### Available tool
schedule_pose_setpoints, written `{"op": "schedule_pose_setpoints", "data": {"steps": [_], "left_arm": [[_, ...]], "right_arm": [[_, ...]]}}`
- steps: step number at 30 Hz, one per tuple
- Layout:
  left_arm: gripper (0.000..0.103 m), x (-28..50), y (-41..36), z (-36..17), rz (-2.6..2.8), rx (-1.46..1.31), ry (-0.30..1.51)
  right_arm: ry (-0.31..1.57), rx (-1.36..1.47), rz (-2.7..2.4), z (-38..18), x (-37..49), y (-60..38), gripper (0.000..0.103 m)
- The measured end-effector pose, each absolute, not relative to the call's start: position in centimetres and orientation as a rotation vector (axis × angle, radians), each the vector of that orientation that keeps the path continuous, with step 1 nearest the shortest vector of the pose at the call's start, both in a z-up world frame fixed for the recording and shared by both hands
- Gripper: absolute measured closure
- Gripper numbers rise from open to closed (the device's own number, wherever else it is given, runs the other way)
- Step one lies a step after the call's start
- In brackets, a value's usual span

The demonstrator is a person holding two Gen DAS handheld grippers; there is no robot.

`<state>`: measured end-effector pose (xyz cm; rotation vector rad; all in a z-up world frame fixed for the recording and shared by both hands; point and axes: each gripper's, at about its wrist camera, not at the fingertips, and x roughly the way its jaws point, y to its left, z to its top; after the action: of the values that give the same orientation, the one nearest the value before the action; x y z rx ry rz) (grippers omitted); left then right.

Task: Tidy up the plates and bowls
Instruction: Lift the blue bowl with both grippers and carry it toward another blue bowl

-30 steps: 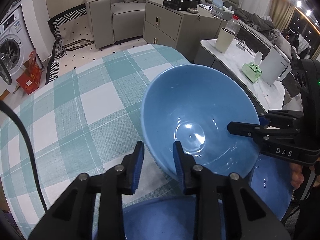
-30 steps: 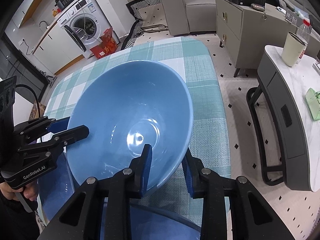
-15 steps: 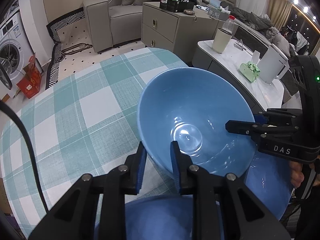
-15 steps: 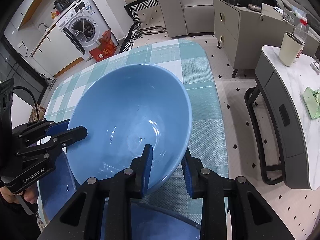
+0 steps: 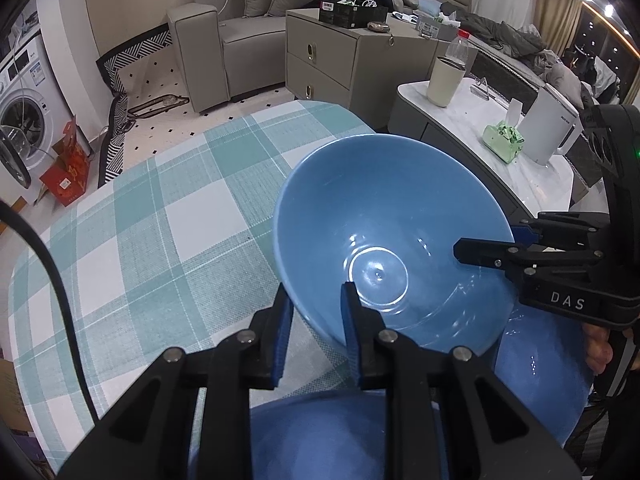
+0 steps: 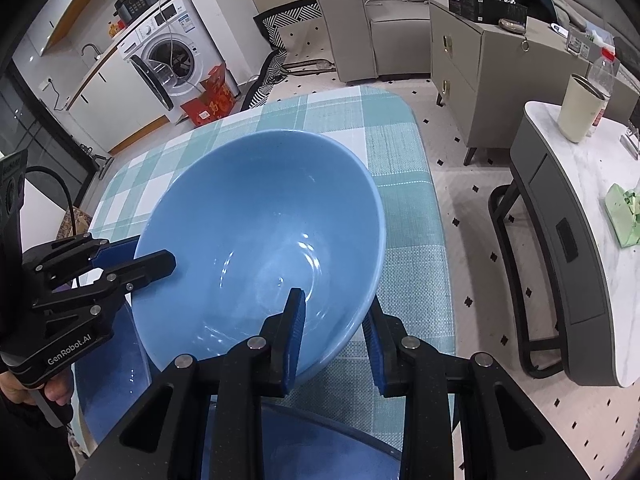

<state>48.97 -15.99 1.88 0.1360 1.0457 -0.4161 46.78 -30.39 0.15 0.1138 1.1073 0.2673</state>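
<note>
A large light-blue bowl (image 5: 384, 216) is held tilted above the checked table; it also shows in the right wrist view (image 6: 260, 216). My left gripper (image 5: 318, 292) is shut on the bowl's near rim, one finger inside, one outside. My right gripper (image 6: 340, 304) is shut on the opposite rim and shows in the left wrist view (image 5: 496, 248). Darker blue plates lie below: one under my left gripper (image 5: 320, 436), one under the bowl's right side (image 5: 544, 368), also in the right wrist view (image 6: 108, 364).
The table wears a teal and white checked cloth (image 5: 160, 240). A grey side table (image 6: 580, 208) with a cream cup (image 6: 576, 108) stands to the right. A drawer cabinet (image 5: 340, 52), sofa and washing machine (image 6: 168, 60) lie beyond.
The bowl has moved slightly farther over the table in both grippers and tilted a little. My left gripper closed onto the bowl's rim.
</note>
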Motion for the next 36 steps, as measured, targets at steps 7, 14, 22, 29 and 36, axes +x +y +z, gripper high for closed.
{"op": "schedule_pose_setpoints", "data": {"steps": [7,14,22,29,36], "left_arm": [[0.081,48.5,-16.0,2.8,-0.411,0.142,1.023],[0.081,47.8,-15.8,4.3,-0.413,0.138,0.999],[0.081,46.4,-15.4,6.5,-0.413,0.133,0.961],[0.081,44.9,-14.8,8.3,-0.417,0.118,0.939],[0.081,43.3,-13.9,9.8,-0.412,0.113,0.911]], "right_arm": [[1.081,0.115,0.267,0.9,46.5,-30.4,0.074],[1.053,0.109,0.267,2.3,45.8,-30.4,0.074],[1.015,0.09,0.264,4.5,44.5,-29.9,0.074],[0.985,0.074,0.261,6.4,43.1,-29.5,0.074],[0.961,0.055,0.268,8.0,41.8,-28.9,0.074]]}}
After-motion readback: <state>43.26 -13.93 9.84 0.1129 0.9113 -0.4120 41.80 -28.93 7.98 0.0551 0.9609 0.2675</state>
